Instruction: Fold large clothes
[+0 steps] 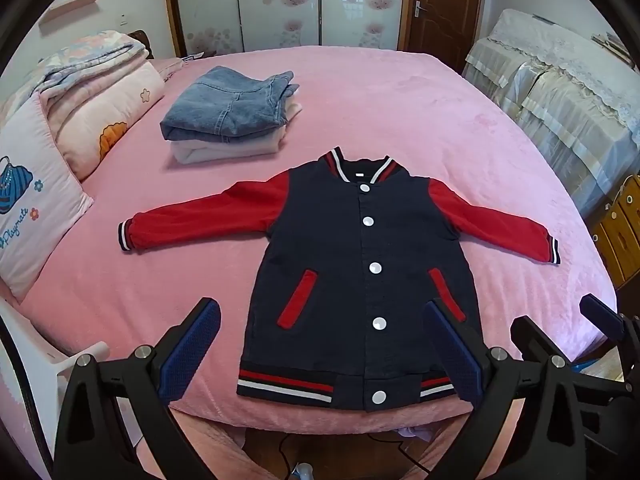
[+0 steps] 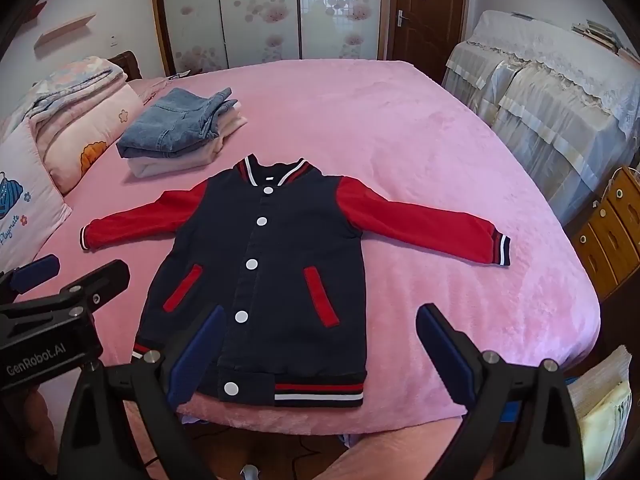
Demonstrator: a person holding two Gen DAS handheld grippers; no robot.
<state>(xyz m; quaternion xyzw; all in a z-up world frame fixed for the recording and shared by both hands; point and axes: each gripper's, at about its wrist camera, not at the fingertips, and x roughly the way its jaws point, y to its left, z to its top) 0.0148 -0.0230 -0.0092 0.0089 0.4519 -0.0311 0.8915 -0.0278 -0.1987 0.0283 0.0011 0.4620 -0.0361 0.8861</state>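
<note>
Bedroom: a bed under a pink plush bedspread [image 1: 400, 92] fills both views, with sliding wardrobe doors [image 1: 280, 4] printed with pink flowers and a brown wooden door [image 1: 440, 8] behind it. Furniture draped in lace-edged cloth [image 1: 560, 92] stands along the right side. At the left sit a white printed pillow [image 1: 32, 208] and a folded floral quilt [image 1: 92, 92]. Farther up the bed, folded blue jeans [image 1: 228, 104] rest on a folded pale garment [image 1: 224, 148].

The varsity jacket [image 1: 360, 264] lies flat, front up and snapped shut, near the bed's lower edge. Its body is navy, its collar points away from the cameras, both red sleeves are spread outward, and the striped hem reaches almost to the mattress edge.

View differences: the left wrist camera shows the right gripper [image 1: 576, 320] at the frame's right edge, beside the jacket's hem corner. The right wrist camera shows the left gripper [image 2: 68, 272] at the frame's left edge, its body lettered "GenRobot.AI", above bare bedspread below the jacket's left-hand sleeve. Only the right wrist view takes in a stack of pale folded fabric [image 2: 600, 400] at the lower right, off the bed. Wooden drawers [image 2: 612, 232] show more fully there as well.

Left gripper [image 1: 324, 356]: fingers spread wide, blue pads facing inward, nothing between them; they frame the jacket's lower half without visible contact.

Right gripper [image 2: 320, 352]: fingers likewise spread wide and holding nothing, framing the jacket's hem. Whether the pads graze the cloth cannot be told.
</note>
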